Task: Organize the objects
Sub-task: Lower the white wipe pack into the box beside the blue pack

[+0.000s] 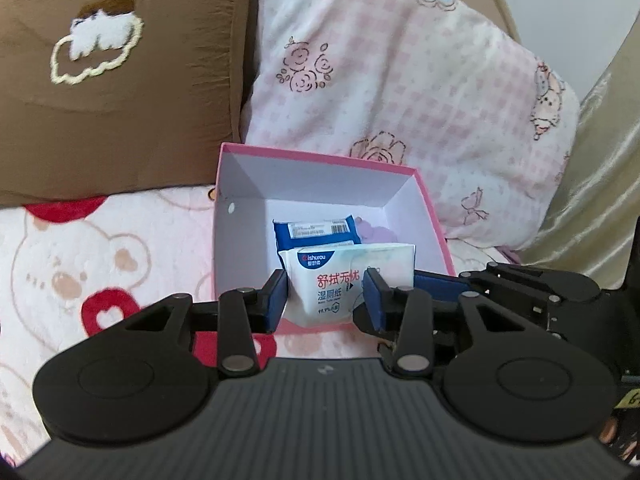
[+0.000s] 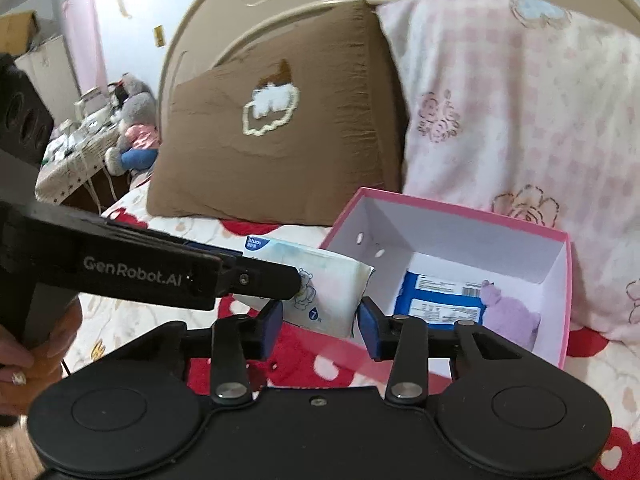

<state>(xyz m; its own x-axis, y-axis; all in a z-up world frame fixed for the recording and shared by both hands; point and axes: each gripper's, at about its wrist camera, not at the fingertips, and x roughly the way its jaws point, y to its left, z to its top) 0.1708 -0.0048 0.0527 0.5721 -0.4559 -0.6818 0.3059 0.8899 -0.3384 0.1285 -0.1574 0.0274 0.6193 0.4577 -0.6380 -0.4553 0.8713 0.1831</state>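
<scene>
A white wet-wipes pack (image 1: 328, 276) with red and blue print is pinched between my left gripper's (image 1: 326, 300) blue pads, just over the near edge of the open pink box (image 1: 320, 160). My right gripper (image 2: 320, 320) closes on the same pack (image 2: 320, 296) from the other side, its pads against the pack's end. The left gripper's black finger (image 2: 260, 280) reaches in from the left. On the box (image 2: 440, 208) floor lie a blue wipes pack (image 1: 312, 232) and a small purple item (image 2: 512, 312).
The box sits on a bear-print blanket (image 1: 80, 260) on a bed. A brown pillow (image 1: 120, 100) and a pink checked pillow (image 1: 400, 80) lean on the headboard behind it. A cluttered side table with a plush toy (image 2: 136, 128) stands far left. A hand (image 2: 24, 360) grips the left handle.
</scene>
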